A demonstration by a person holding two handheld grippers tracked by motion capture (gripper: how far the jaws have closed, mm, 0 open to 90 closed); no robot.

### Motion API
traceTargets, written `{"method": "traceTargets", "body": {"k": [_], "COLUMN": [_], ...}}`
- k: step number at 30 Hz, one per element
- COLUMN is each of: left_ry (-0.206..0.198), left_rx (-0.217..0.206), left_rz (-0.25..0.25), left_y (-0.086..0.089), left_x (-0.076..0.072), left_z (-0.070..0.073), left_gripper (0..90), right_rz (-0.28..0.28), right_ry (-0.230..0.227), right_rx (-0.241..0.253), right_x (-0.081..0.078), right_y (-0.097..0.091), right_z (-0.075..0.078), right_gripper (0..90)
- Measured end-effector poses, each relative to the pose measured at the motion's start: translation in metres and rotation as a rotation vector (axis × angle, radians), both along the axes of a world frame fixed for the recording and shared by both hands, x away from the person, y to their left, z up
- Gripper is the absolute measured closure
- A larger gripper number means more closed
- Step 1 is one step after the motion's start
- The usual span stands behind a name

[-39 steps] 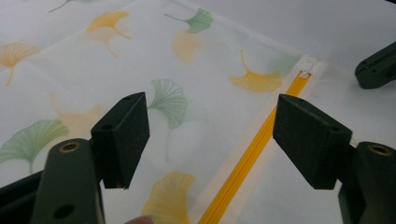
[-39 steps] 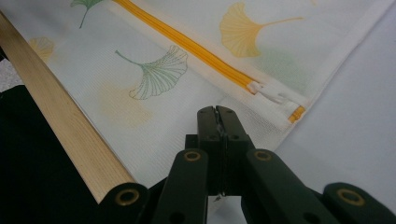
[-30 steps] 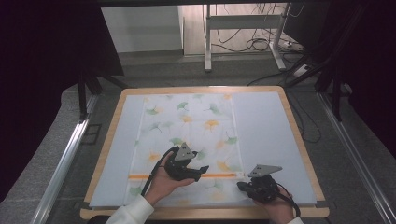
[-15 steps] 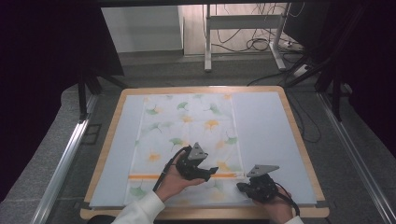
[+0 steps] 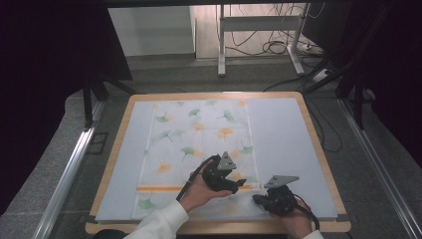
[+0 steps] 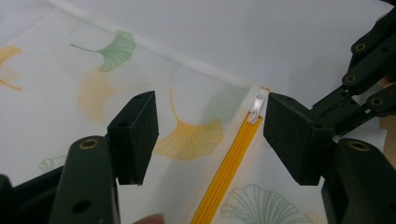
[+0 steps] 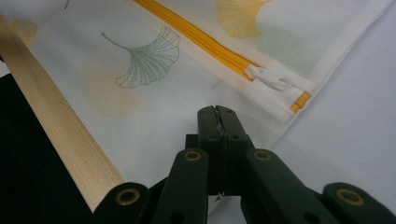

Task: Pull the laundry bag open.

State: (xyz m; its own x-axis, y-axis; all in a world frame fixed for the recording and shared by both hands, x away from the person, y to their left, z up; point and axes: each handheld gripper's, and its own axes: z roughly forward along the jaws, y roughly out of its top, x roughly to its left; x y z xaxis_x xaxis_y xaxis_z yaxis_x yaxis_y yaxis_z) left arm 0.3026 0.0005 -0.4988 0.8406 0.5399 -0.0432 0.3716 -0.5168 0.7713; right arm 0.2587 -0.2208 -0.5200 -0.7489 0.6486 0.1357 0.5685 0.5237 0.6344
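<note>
A white mesh bag (image 5: 199, 134) printed with ginkgo leaves lies flat on the table. An orange zipper (image 5: 164, 188) runs across its near end. My left gripper (image 5: 239, 185) hovers over the zipper's right end, open. In the left gripper view its jaws (image 6: 210, 126) straddle the fabric, and the white zipper pull (image 6: 256, 107) lies just inside the right-hand jaw, untouched. My right gripper (image 5: 256, 199) is shut at the bag's near right corner. In the right gripper view its tips (image 7: 217, 112) rest on the fabric just short of the pull (image 7: 275, 79). Whether they pinch fabric I cannot tell.
The bag lies on a pale mat (image 5: 283, 134) covering a wooden-rimmed table (image 5: 318, 144). The wooden near edge (image 7: 60, 135) runs close behind the right gripper. Metal rails flank the table, and desk legs and cables stand on the floor beyond it.
My left gripper has moved to the right along the zipper, close to the right gripper. The right gripper has stayed put.
</note>
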Motion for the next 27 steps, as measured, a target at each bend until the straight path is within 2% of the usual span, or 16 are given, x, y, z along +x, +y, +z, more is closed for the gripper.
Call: {"method": "traceTargets", "body": {"k": [1,12,16,19,24,27], "left_ry": [-0.004,0.022,0.021,0.042,0.050,0.062], "left_rx": [0.012,0.008,0.036,0.021,0.032,0.031], "left_rz": [-0.007,-0.010,-0.021,-0.022,-0.047,-0.045], "left_y": [-0.001,-0.019,-0.025,-0.031,-0.039,-0.043], "left_x": [0.001,0.006,0.008,0.010,0.011,0.011], "left_z": [-0.001,-0.007,-0.010,-0.011,-0.011,-0.013], "left_gripper": [35.7,39.0,39.8,40.7,42.6,42.6], "right_rz": [0.001,-0.004,-0.003,-0.002,-0.001,0.001], "right_ry": [-0.001,0.006,0.008,0.009,0.009,0.013], "right_rx": [-0.002,0.004,0.007,0.008,0.008,0.012], "right_x": [0.000,0.000,0.001,0.001,0.001,0.001], "right_y": [0.000,0.000,-0.001,-0.001,-0.001,-0.002], "right_z": [0.000,0.000,0.000,0.000,0.000,0.000], "right_gripper": [88.6,88.7,88.7,88.7,88.7,88.7]}}
